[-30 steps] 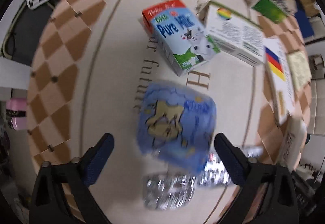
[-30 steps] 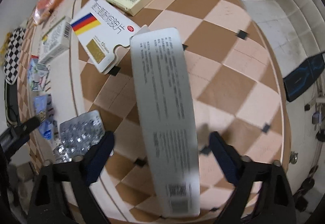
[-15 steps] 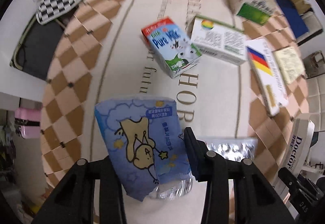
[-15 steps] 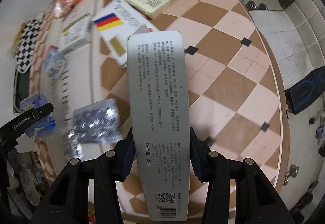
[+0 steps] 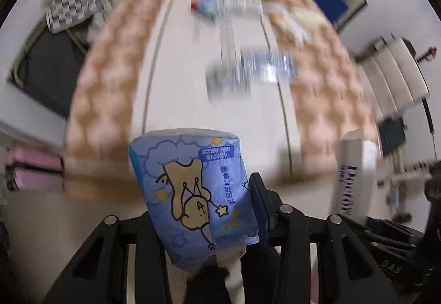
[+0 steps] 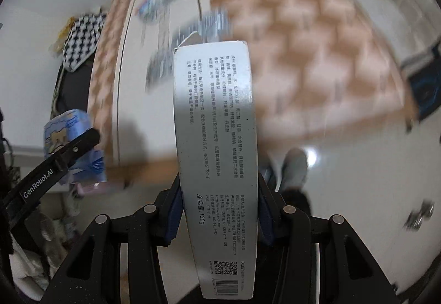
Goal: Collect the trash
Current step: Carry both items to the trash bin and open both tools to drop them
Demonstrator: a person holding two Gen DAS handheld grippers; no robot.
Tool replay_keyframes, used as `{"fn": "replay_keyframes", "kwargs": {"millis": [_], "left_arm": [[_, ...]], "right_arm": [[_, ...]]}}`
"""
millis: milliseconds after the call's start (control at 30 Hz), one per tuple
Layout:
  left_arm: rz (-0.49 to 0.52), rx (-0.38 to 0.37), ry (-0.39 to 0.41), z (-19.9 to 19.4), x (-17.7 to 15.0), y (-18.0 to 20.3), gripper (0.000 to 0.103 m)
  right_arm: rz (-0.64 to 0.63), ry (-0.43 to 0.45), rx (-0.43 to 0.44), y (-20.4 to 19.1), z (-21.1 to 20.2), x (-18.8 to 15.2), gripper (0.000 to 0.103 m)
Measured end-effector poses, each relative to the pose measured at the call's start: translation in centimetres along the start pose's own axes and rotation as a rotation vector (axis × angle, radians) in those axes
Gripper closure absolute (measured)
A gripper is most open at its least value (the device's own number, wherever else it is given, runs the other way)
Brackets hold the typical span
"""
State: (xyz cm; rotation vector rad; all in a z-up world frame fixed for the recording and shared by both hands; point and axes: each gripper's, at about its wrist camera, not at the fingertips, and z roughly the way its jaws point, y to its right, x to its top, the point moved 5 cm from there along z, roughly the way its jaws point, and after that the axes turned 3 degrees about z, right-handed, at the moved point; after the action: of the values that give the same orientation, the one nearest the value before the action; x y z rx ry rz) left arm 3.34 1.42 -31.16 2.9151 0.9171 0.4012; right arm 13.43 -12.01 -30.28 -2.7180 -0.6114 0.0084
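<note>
Left wrist view: the left hand-held gripper [image 5: 202, 207] is clamped on a blue tissue pack [image 5: 193, 193] printed with a cartoon bear, and the pack stands up between the two fingers, lifted clear of the checkered mat [image 5: 102, 94] on the floor. Beyond it the mat is badly blurred; a silvery blister pack [image 5: 248, 72] lies near the middle of the pale strip, and further back a smear of coloured boxes and wrappers that I can't tell apart. A black-and-white checkered cloth [image 5: 77, 6] sits off the mat to the upper left. At the right edge the long white box [image 5: 355, 177] shows, held up beside this gripper.

Right wrist view: the right hand-held gripper [image 6: 217, 218] is closed tight on the long white box [image 6: 215, 155], its blue pads pressing both long edges; the box points forward, printed side up, with a barcode at the near end. It is held above the floor, with the near edge of the mat behind it. At far left the left hand-held gripper [image 6: 66, 144] holds the blue tissue pack [image 6: 63, 130] at about the same height. The checkered cloth [image 6: 80, 39] lies beyond.
</note>
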Motion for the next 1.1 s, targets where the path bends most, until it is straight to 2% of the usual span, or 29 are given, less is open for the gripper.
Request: {"fn": "replay_keyframes", "kwargs": {"millis": [100, 233, 300, 367, 500, 567, 600, 633, 667, 700, 733, 800, 833, 867, 933, 1033, 1100], "left_arm": [[-0.024, -0.046, -0.129, 3.0, -7.2, -0.6, 0.067], [-0.077, -0.08, -0.254, 9.5, -12.6, -1.8, 0.067], [-0.115, -0.09, -0.289, 14.0, -13.6, -2.5, 0.067], [-0.146, -0.136, -0.33, 19.6, -14.0, -2.8, 0.067], [-0.189, -0.201, -0.4, 30.3, -13.7, -2.8, 0.066], [-0.183, -0.197, -0.422, 34.6, -14.2, -2.8, 0.061], [-0.177, -0.18, -0.435, 36.9, -14.0, -2.9, 0.055], [-0.179, -0.174, -0.431, 37.7, -14.7, -3.3, 0.042], [-0.186, -0.157, -0.419, 38.8, -14.6, -3.7, 0.033], [-0.192, -0.129, -0.407, 39.8, -14.7, -4.1, 0.018], [-0.197, -0.118, -0.402, 40.0, -15.2, -4.6, 0.011], [-0.211, -0.085, -0.4, 40.6, -15.9, -5.4, 0.01], [-0.213, -0.061, -0.385, 40.5, -16.3, -6.2, 0.01], [-0.211, -0.04, -0.363, 40.4, -16.5, -6.5, 0.01], [-0.215, 0.011, -0.315, 39.7, -17.4, -7.2, 0.01], [-0.185, 0.105, -0.274, 38.5, -18.0, -7.2, 0.01], [-0.172, 0.14, -0.271, 37.5, -18.3, -7.1, 0.01]], "right_arm": [[0.042, -0.113, 0.012, 2.4, 2.8, -7.0, 0.054], [0.102, -0.251, -0.016, 6.5, 9.1, -13.2, 0.054], [0.114, -0.289, -0.03, 8.3, 13.3, -14.4, 0.054], [0.108, -0.321, -0.049, 9.8, 17.7, -14.9, 0.054], [0.079, -0.392, -0.086, 13.1, 28.7, -14.3, 0.054], [0.058, -0.423, -0.087, 14.3, 33.4, -13.9, 0.054], [0.052, -0.434, -0.092, 14.9, 35.6, -13.5, 0.054], [0.045, -0.444, -0.098, 15.4, 37.8, -13.2, 0.054], [0.032, -0.467, -0.094, 15.7, 39.9, -13.1, 0.054], [0.032, -0.488, -0.101, 16.3, 42.1, -12.9, 0.054], [0.032, -0.497, -0.128, 16.9, 44.0, -12.6, 0.052], [0.0, -0.498, -0.142, 17.6, 46.6, -11.3, 0.052], [-0.015, -0.487, -0.152, 17.7, 47.5, -11.3, 0.043], [-0.027, -0.477, -0.167, 17.8, 48.2, -11.2, 0.027], [-0.032, -0.441, -0.186, 18.2, 48.9, -11.2, 0.007], [-0.063, -0.369, -0.244, 18.4, 48.4, -11.4, 0.005], [-0.085, -0.324, -0.273, 17.9, 46.9, -11.4, 0.005]]}}
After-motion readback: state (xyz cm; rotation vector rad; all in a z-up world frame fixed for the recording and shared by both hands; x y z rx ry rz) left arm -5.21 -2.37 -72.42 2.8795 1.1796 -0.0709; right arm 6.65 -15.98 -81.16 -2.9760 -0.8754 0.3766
